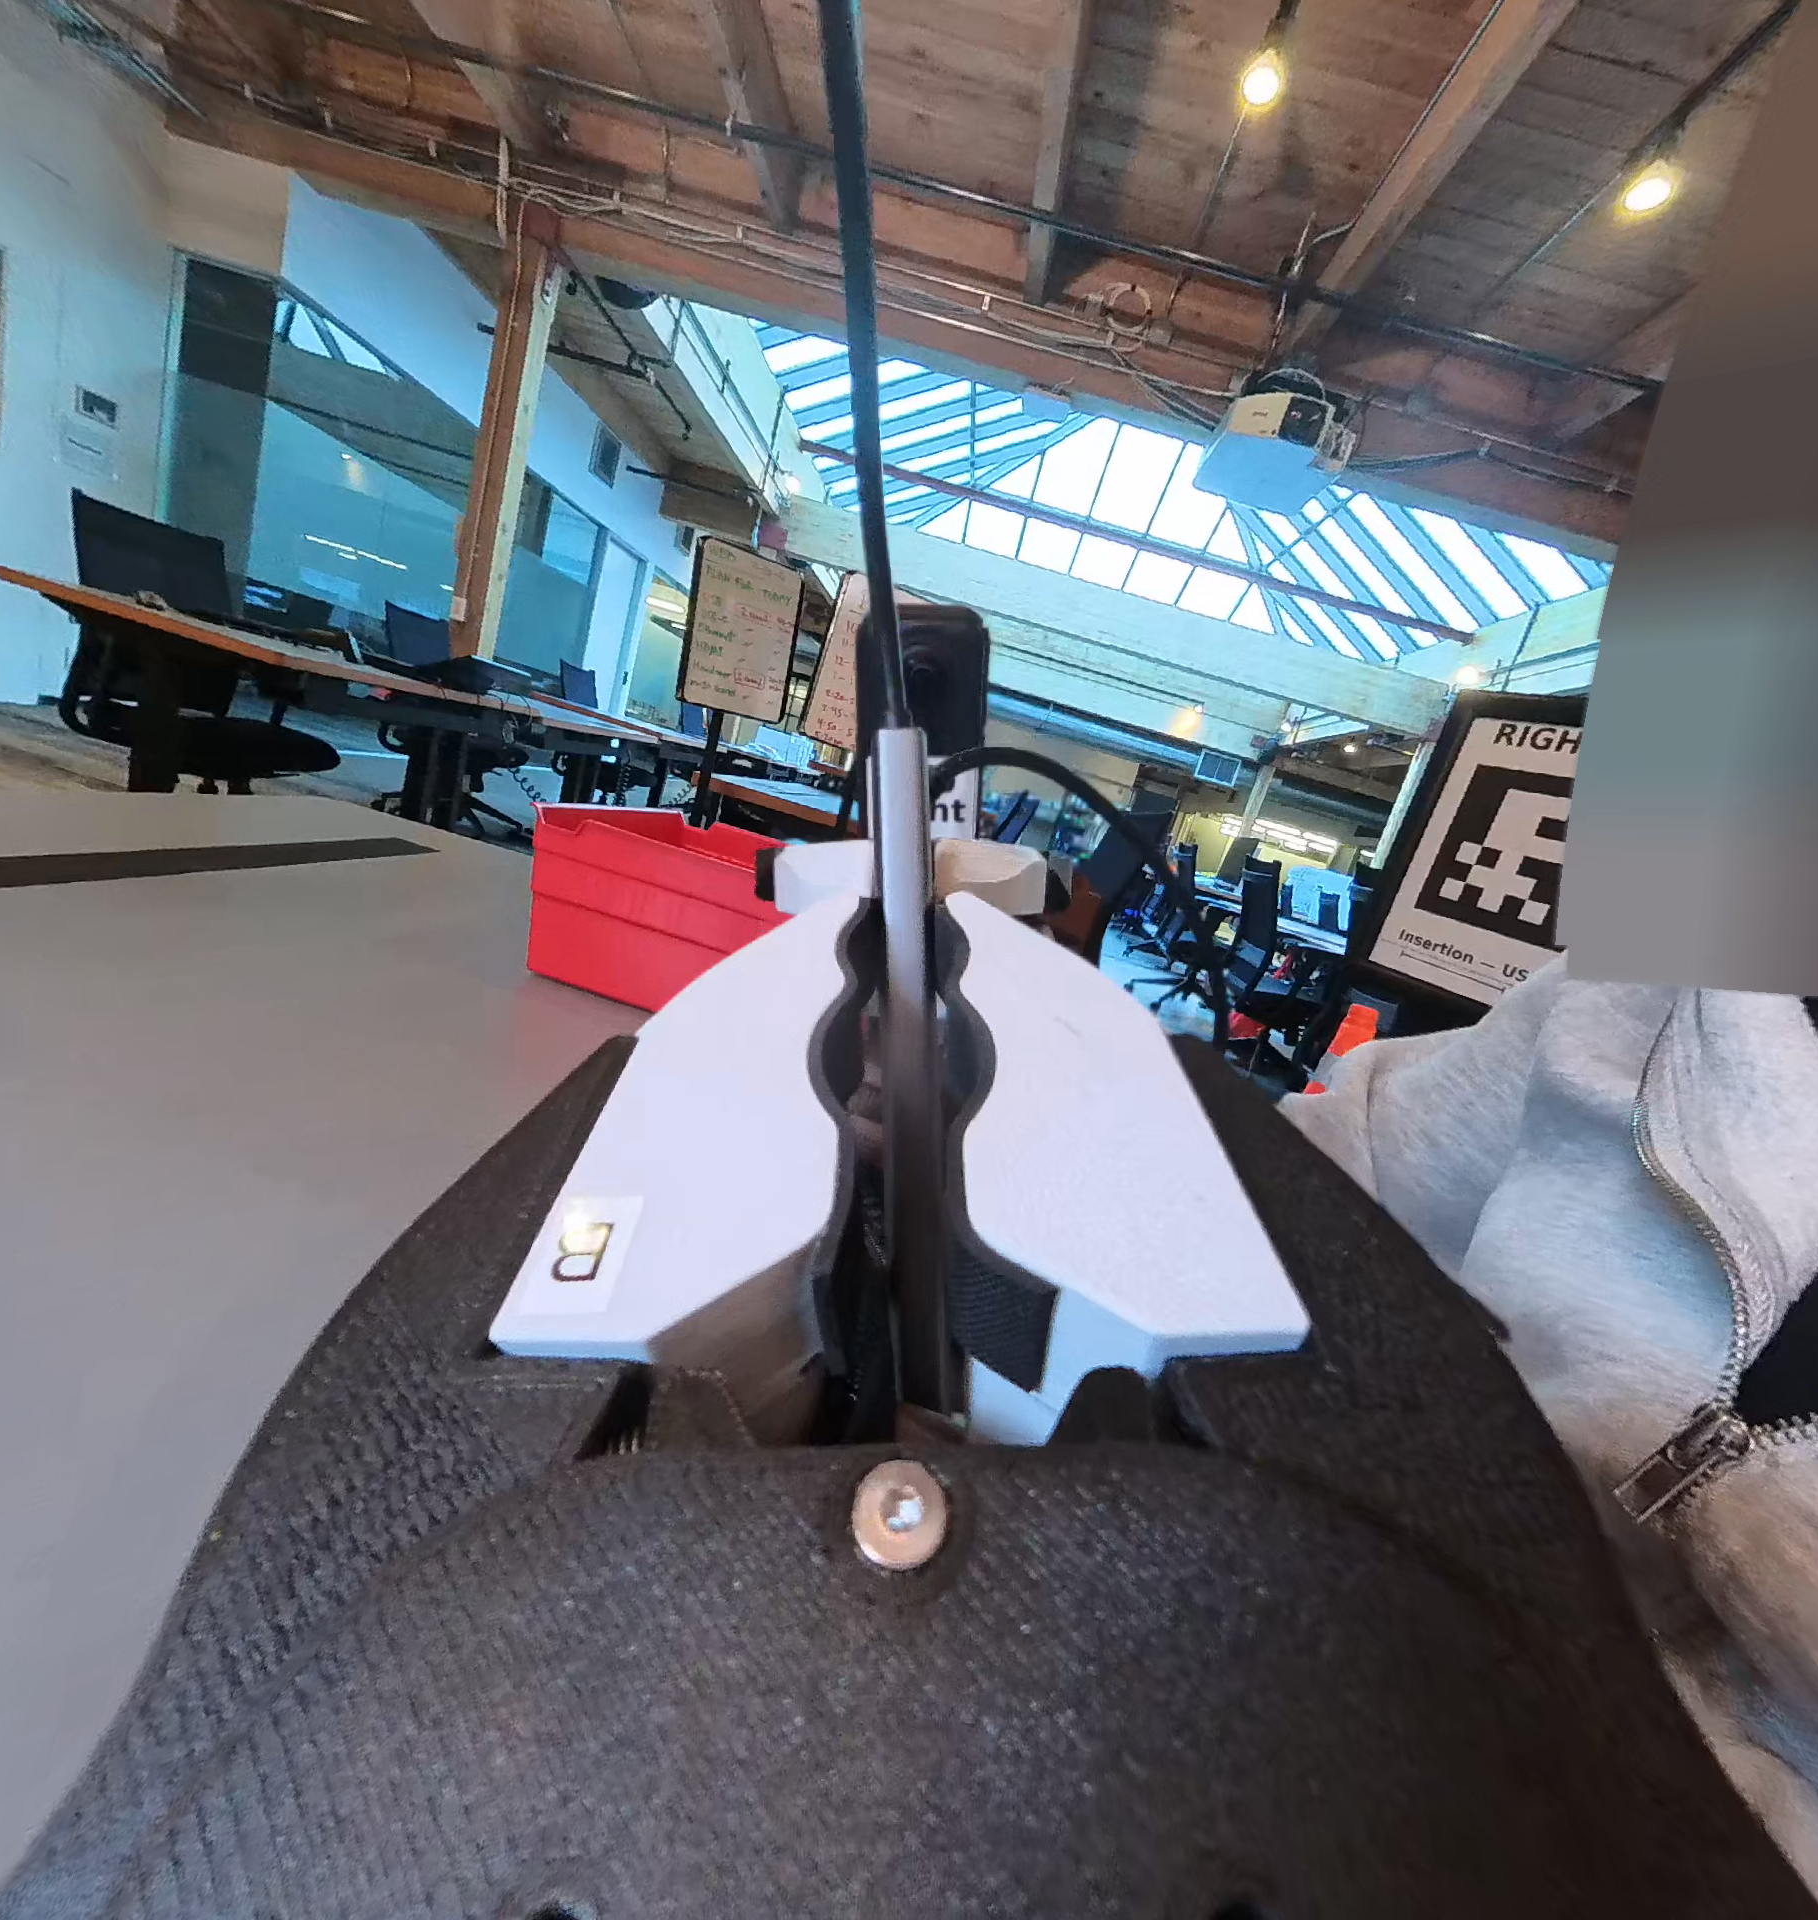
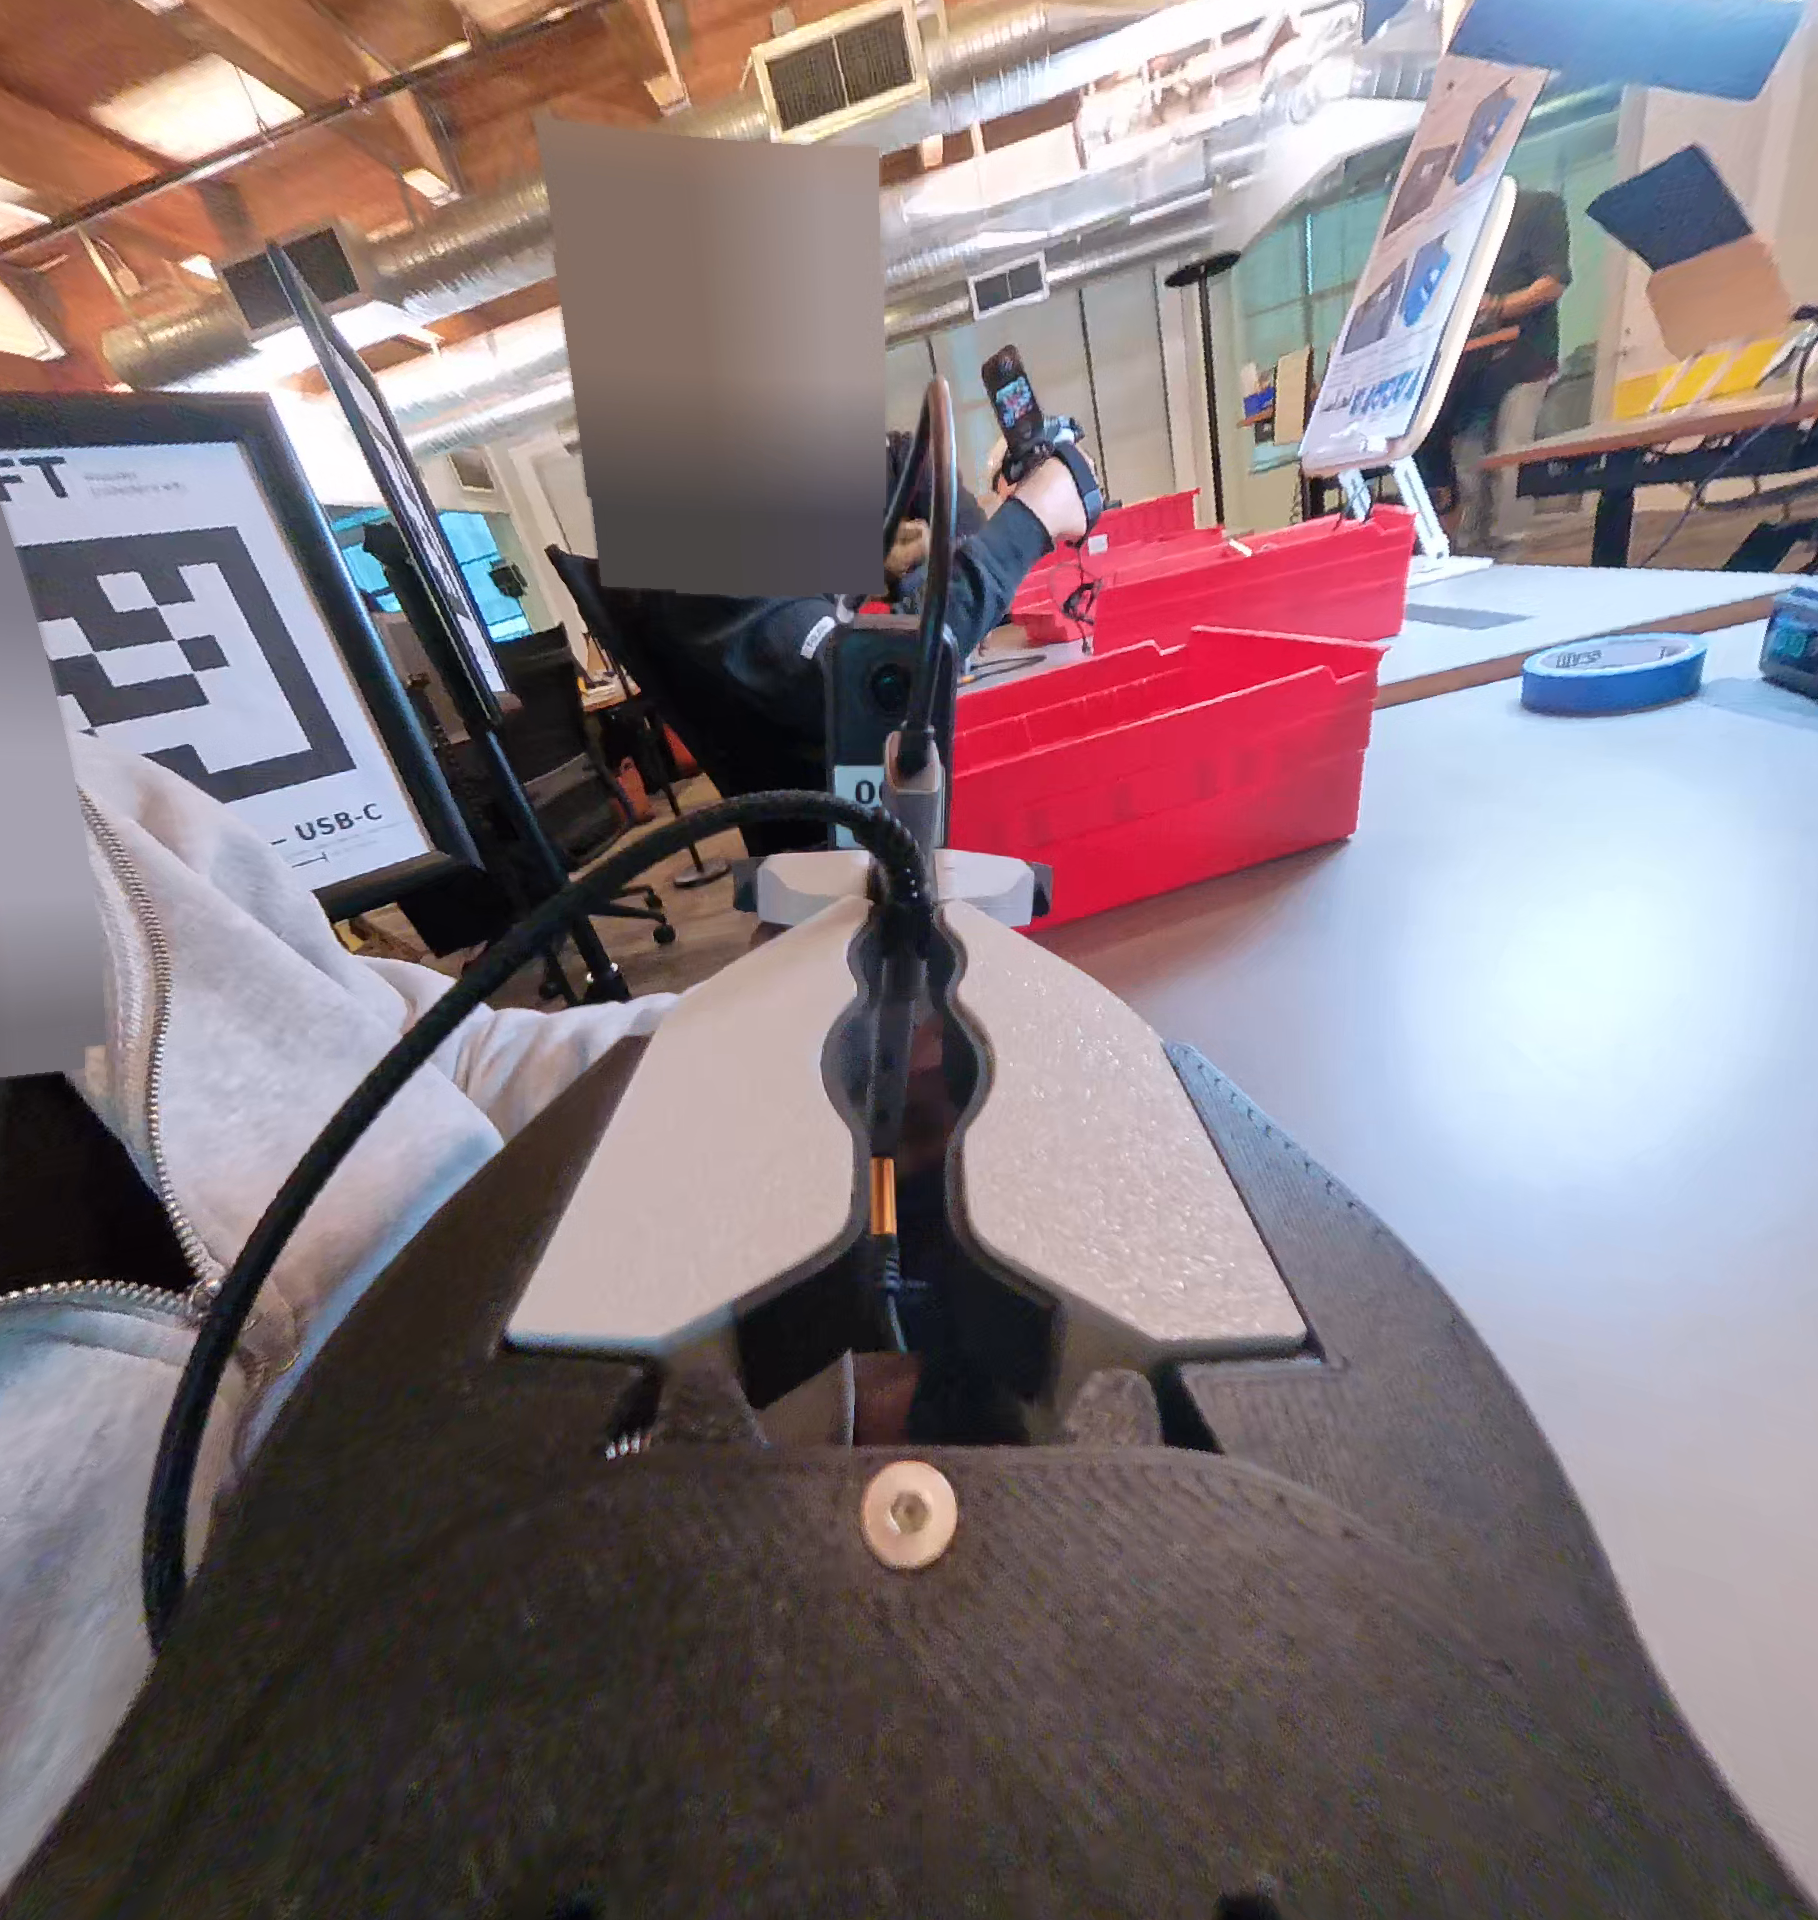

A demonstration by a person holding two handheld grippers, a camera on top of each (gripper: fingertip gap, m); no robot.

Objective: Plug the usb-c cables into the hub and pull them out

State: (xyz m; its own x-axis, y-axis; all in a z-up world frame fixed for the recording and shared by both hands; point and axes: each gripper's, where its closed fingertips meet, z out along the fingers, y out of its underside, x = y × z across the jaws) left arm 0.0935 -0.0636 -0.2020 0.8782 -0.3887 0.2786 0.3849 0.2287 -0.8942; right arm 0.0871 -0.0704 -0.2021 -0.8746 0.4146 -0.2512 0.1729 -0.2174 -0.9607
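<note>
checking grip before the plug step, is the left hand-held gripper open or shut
Shut: the left hand-held gripper clamps the thin grey hub edge-on between its white fingers.

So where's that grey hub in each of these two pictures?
Left wrist view: the hub stands edge-on at dead centre, clamped between the left gripper's white fingers.
Right wrist view: it is small and at centre, just beyond the right gripper, which is shut on a braided cable.
Shared landmark: the person's grey zip hoodie, at right in the left view and at left in the right view.
</note>
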